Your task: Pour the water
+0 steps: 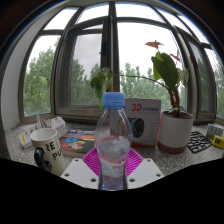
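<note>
Between my tool's point(112, 172) pink pads stands the water bottle point(112, 140), blue cap on; I cannot tell whether the fingers press it or merely flank it. A loose hold would let it slip when tipped, and the cap would block pouring. The black mug point(45, 152) sits ahead on the desk point(185, 160), contents hidden; a potted plant point(172, 110) stands opposite.
</note>
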Demonstrator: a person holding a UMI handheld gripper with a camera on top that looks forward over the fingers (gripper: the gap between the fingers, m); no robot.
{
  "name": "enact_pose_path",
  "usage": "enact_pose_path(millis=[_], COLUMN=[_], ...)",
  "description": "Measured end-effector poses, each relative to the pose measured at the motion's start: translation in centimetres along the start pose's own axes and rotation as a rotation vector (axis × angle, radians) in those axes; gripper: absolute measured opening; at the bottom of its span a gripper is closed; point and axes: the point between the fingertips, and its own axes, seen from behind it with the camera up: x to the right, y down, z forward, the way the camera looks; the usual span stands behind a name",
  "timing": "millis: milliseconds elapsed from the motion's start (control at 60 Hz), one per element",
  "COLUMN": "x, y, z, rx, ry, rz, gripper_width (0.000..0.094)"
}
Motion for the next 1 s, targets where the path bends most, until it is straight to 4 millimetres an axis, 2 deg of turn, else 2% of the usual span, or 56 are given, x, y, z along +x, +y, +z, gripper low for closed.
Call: enact_pose_path(millis=[33, 50, 133, 283, 317, 367, 417, 450, 500, 633, 833, 1000], x=[0.0, 0.1, 0.1, 0.8, 1.1, 1.0, 1.2, 1.6, 1.5, 1.2, -1.9, -5.0], y=[1.0, 0.1, 0.5, 0.9, 1.4, 1.7, 1.5, 1.3, 0.6, -1.6, -4.0, -4.2], z=[-0.2, -0.1, -0.1, 0.0, 0.0, -0.5, -1.3, -1.8, -3.2, -7.8, -16.4, -24.1], rx=[-0.017, -0.008, -0.014, -0.034, -0.062, -0.095, -0.109, -0.123, -0.124, -0.126, -0.119, -0.122], ry=[0.004, 0.000, 0.017, 0.064, 0.078, 0.092, 0.106, 0.117, 0.140, 0.202, 0.264, 0.324], rz=[-0.009, -0.010, -0.044, -0.026, -0.012, 0.012, 0.042, 0.059, 0.076, 0.061, 0.023, 0.027], gripper_width=[0.0273, 0.0277, 0.0331, 0.0508, 0.0614, 0.0861, 0.0821, 0.0834, 0.0864, 0.0854, 0.0854, 0.0852])
